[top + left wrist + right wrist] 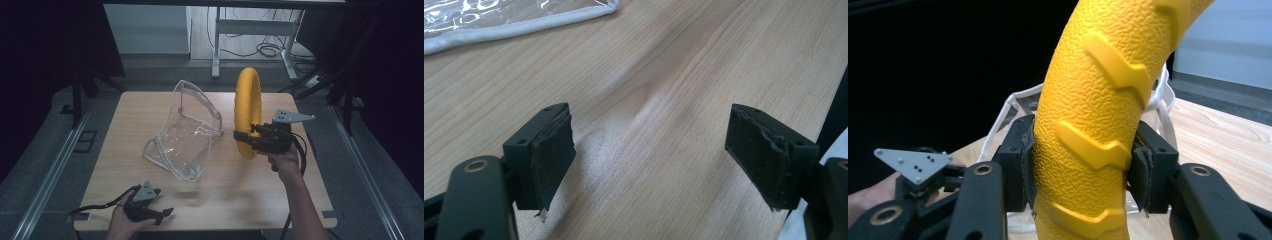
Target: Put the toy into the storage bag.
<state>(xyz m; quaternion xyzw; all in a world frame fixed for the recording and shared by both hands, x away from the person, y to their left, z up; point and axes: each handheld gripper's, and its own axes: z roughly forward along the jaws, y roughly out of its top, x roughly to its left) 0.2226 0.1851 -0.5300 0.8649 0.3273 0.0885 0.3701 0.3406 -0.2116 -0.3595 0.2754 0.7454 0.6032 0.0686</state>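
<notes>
Yellow ring held upright in right gripper; left gripper idle

Yellow and pebble-textured, the ring (pixel 248 111) is seen standing on edge above the right half of the wooden table (pixel 300 195), its raised chevron treads visible in the right gripper view (pixel 1098 125). The right gripper (pixel 248 138) is clamped across the ring's lower arc; both black pads (pixel 1027 165) are pressed flat against the ring's sides, with the jaws set only as far apart as the ring is thick. Whether the ring's lowest point touches the tabletop cannot be told.

A clear plastic bag (pixel 186 131) with white piping is noted just left of the ring, at the table's centre, its mouth propped open and its back panel raised. A narrow gap is seen between bag and ring in the high view.

The left gripper (pixel 162 215) is held low at the near left edge of the table, well apart from the bag. Its jaws are spread wide with nothing between them; bare wood grain is observed in the gap, and the bag's piped edge (pixel 524 25) lies ahead of it. Worn, frayed padding is recorded on both left fingers (pixel 555 155).
</notes>
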